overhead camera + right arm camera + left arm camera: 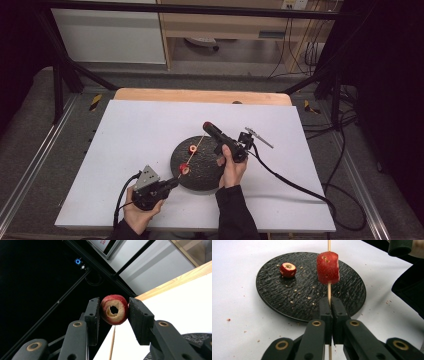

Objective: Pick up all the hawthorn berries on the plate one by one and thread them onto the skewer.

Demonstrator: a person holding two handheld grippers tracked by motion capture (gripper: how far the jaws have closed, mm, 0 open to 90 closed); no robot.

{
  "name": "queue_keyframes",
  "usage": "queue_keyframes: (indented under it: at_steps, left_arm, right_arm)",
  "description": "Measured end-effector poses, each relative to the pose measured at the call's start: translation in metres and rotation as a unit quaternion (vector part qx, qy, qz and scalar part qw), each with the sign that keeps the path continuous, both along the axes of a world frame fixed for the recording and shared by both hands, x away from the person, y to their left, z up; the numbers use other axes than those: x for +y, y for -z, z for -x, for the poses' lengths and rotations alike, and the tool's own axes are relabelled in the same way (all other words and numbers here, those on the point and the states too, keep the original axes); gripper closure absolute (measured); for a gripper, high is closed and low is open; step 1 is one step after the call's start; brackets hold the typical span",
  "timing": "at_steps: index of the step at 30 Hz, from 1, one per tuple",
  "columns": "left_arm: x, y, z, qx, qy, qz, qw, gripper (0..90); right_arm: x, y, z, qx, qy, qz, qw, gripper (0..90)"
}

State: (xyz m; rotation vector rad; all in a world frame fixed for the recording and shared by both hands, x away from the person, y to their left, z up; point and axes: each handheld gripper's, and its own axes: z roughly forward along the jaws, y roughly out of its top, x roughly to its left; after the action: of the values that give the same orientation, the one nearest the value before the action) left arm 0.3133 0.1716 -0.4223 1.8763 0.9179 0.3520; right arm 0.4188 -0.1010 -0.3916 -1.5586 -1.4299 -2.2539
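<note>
L gripper (331, 305) jaws clamp skewer (329, 291); R gripper (114, 312) jaws grip fruit ring (114, 309).

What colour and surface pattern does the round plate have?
Black, with a rough rippled texture and scattered crumbs; the plate shows best in the left gripper view.

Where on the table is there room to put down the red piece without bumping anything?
The white table is bare left of the black plate and along the far edge. The plate itself has room beside the loose red piece. It is crowded where the skewer crosses, held by the left hand-held gripper.
</note>
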Motion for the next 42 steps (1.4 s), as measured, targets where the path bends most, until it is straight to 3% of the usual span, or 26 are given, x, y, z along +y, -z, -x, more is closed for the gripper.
queue_keyframes:
  at_steps: [24, 35, 42]
  left_arm:
    - [-0.014, -0.003, -0.003, -0.003, -0.018, 0.024, 0.9995, 88.2]
    - [-0.018, -0.003, -0.005, -0.007, -0.024, 0.020, 0.9995, 88.4]
    - [-0.019, 0.001, -0.002, -0.010, -0.031, 0.019, 0.9993, 88.4]
  right_arm:
    - [0.003, 0.005, 0.002, 0.006, -0.008, -0.020, 0.9997, 62.9]
    - [0.003, 0.004, 0.003, 0.008, -0.010, -0.024, 0.9996, 63.1]
    - [0.003, 0.005, 0.003, 0.016, -0.016, -0.045, 0.9987, 63.2]
